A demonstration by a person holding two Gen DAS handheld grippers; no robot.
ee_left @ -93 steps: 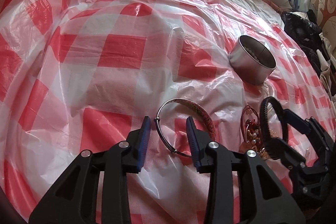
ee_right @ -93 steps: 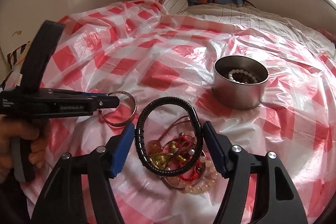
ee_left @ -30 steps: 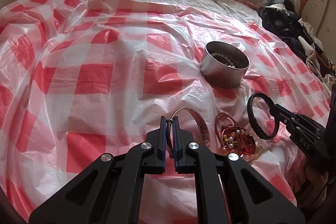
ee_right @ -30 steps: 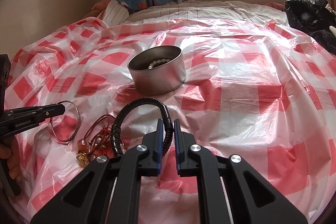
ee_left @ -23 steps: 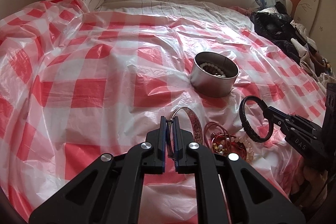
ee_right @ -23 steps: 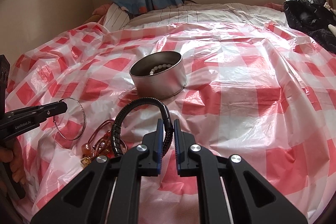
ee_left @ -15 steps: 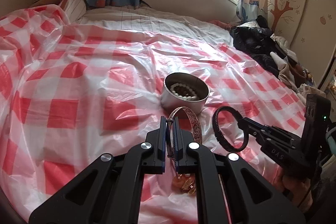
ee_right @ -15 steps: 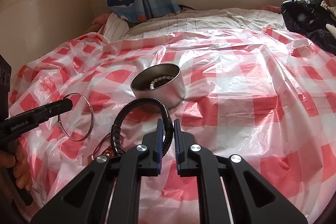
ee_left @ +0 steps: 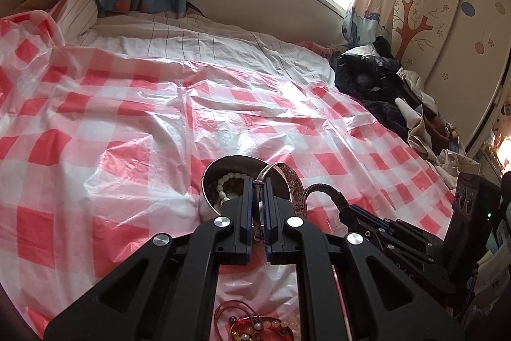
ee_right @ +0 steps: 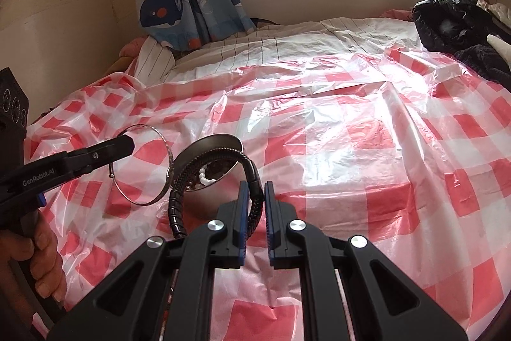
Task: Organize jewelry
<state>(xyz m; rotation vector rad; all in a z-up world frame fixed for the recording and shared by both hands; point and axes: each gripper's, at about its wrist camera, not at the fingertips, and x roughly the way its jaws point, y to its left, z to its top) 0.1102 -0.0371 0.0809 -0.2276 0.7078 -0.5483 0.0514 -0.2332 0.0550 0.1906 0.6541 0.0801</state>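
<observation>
Left gripper [ee_left: 258,206] pinching a silver bangle [ee_left: 289,181], right gripper [ee_right: 253,206] pinching a black cord bracelet [ee_right: 179,200]; both are nearing the tin [ee_right: 207,146] (possibly colliding, tipping it).

In the left wrist view, the near wall of the metal tin [ee_left: 207,206] is hidden behind the left gripper [ee_left: 258,200], and the engraved bangle [ee_left: 295,187] crosses the tin's right rim. The pile of bead bracelets [ee_left: 255,326] is cut off by the bottom edge and partly covered by the gripper's frame. Only a short arc of the black braided bracelet [ee_left: 325,190] shows. In the right wrist view, the bracelet [ee_right: 179,190] hides part of the tin's [ee_right: 207,146] contents, and the person's hand [ee_right: 41,258] is cut off at the left edge.
</observation>
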